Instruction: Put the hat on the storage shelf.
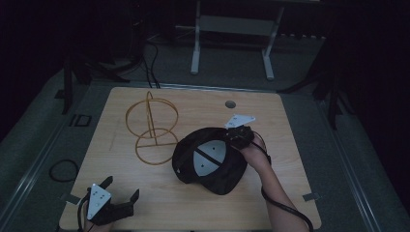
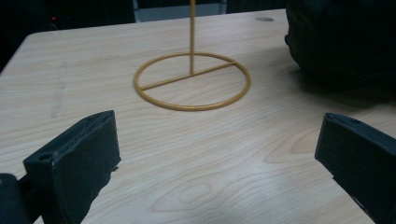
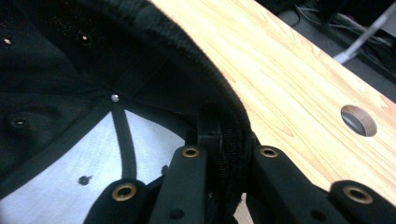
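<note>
on cap [image 1: 212, 169] rim: right gripper [image 1: 235, 137] jaws clamped; left gripper [image 1: 122, 192] jaws wide.

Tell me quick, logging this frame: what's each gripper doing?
Left gripper: open, holding nothing.
Right gripper: shut on the black cap at its rim.

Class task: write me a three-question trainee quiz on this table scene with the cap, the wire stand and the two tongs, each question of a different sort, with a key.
1. True or false: the right tongs are shut on the rim of the black cap.
2. Multiple choice: the left tongs are A) open over bare table, B) shut on the gold wire stand, C) holding the cap.
3. Fill in: the cap lies upside down, its grey lining facing ____.

Key: 1 true; 2 A; 3 up.
</note>
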The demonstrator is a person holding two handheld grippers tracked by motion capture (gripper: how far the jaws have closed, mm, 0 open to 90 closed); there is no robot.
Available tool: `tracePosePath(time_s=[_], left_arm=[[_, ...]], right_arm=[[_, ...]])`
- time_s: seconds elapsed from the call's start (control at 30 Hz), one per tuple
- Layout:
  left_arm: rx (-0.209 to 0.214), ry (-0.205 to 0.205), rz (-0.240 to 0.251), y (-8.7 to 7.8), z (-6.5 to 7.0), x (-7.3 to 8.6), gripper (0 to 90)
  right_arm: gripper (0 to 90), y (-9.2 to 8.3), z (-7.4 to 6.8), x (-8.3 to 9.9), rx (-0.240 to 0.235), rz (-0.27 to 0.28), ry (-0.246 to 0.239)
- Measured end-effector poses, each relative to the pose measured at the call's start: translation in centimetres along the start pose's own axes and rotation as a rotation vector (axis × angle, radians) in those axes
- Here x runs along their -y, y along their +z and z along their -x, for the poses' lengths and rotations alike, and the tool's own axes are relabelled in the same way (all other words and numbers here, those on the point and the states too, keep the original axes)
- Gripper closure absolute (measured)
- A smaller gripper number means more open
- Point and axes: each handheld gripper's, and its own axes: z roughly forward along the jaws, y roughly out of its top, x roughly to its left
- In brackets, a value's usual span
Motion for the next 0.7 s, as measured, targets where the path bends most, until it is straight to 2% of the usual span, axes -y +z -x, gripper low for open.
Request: tracePosePath(time_s=[0.03, 0.1, 0.17, 0.27, 0.37, 0.47, 0.57, 0.63, 0.7], left_arm=[[0.002, 0.003, -0.002, 0.1, 0.2, 0.0, 0.3], [0.015, 0.008, -0.005, 0.2, 0.5, -0.1, 0.3], [0.023, 0.012, 0.001, 0.3, 1.0, -0.3, 0.3], [0.041, 0.032, 0.005, 0.4, 1.9, -0.6, 0.3], [0.067, 0.054, -0.004, 0.8, 2.7, -0.8, 0.3], [0.109, 0.084, -0.041, 1.4, 3.7, -1.1, 0.3], [0.168, 0.081, -0.051, 1.9, 4.7, -1.8, 0.3], [0.198, 0.068, -0.042, 2.2, 5.1, -2.6, 0.3], [0.215, 0.072, -0.023, 2.6, 5.6, -3.5, 0.3]], right_arm=[[87.7, -0.2, 0.0, 0.0, -0.01, 0.007, 0.007], [87.7, -1.4, 0.0, -0.2, -0.033, 0.056, 0.028], [87.7, -1.7, 0.1, -0.2, -0.036, 0.066, 0.035], [87.8, -3.0, 0.1, -0.5, -0.037, 0.104, 0.056], [87.8, -4.2, -0.1, -0.8, -0.019, 0.126, 0.044], [87.7, -5.3, -0.1, -0.9, -0.01, 0.159, 0.055], [87.7, -6.5, -0.1, -1.1, 0.006, 0.198, 0.074], [87.7, -7.6, -0.4, -1.2, 0.017, 0.23, 0.08], [87.7, -8.7, -0.8, -1.4, 0.044, 0.256, 0.09]])
